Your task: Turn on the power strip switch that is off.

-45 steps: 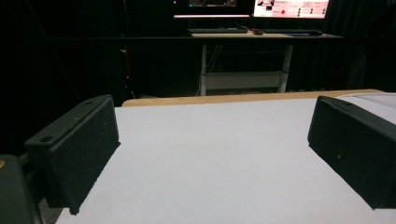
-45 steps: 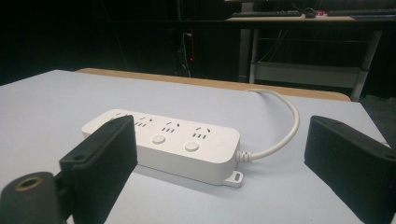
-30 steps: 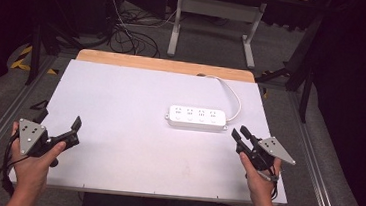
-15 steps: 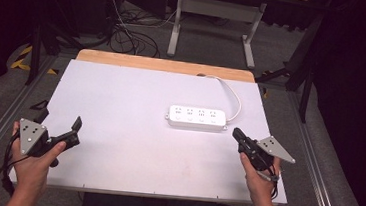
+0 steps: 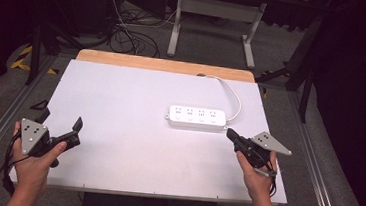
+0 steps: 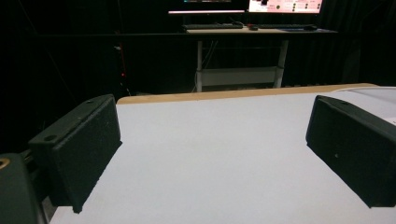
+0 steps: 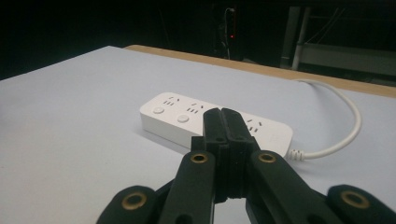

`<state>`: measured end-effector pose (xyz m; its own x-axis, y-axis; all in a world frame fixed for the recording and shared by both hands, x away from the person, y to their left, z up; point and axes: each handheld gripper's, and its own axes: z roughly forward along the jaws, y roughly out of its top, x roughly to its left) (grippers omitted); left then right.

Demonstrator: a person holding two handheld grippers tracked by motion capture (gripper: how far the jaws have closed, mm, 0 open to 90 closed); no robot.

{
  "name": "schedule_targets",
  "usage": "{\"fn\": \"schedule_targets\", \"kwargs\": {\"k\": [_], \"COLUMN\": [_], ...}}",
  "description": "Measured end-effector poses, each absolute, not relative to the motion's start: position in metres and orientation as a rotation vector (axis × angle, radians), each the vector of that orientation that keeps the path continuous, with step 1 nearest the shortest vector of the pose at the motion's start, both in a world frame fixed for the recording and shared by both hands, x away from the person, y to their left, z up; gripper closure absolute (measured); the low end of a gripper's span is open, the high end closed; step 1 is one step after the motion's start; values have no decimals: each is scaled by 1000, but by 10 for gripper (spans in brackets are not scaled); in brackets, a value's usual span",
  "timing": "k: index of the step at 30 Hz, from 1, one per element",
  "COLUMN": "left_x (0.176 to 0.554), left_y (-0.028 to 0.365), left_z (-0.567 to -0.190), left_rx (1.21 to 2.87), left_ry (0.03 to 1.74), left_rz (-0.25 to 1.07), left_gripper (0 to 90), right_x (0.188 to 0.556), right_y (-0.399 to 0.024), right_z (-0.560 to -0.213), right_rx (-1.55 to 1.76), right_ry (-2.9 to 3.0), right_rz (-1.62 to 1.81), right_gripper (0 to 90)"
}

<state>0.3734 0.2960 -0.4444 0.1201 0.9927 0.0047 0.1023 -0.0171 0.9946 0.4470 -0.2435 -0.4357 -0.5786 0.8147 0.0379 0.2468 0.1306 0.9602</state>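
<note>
A white plastic power strip (image 5: 197, 118) with a white cable lies right of centre on the white worktop (image 5: 121, 102). Just beside its near right corner, the right gripper (image 5: 230, 134) has just closed its fingers together on nothing; the left gripper (image 5: 60, 124), well apart, holds its fingers spread

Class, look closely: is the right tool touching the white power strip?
Apart. The high view shows bare table between the shut right tool and the power strip.

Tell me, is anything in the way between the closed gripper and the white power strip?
Nothing visible is. The right gripper, jaws shut and empty, points at the power strip, with just bare white table between them.
</note>
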Motion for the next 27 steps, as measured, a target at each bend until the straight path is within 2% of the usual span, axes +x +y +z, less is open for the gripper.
{"fn": "schedule_targets", "kwargs": {"k": [13,27], "left_x": [375,371], "left_y": [296,296], "left_z": [-445,-446], "left_rx": [1365,1381], "left_ry": [1183,1177], "left_rz": [1085,1096], "left_gripper": [42,48], "right_x": [479,510], "right_y": [-211,-176], "right_z": [-415,-413], "right_rx": [1046,1000], "right_ry": [1950,2035], "right_rz": [1464,1413], "right_gripper": [900,900]}}
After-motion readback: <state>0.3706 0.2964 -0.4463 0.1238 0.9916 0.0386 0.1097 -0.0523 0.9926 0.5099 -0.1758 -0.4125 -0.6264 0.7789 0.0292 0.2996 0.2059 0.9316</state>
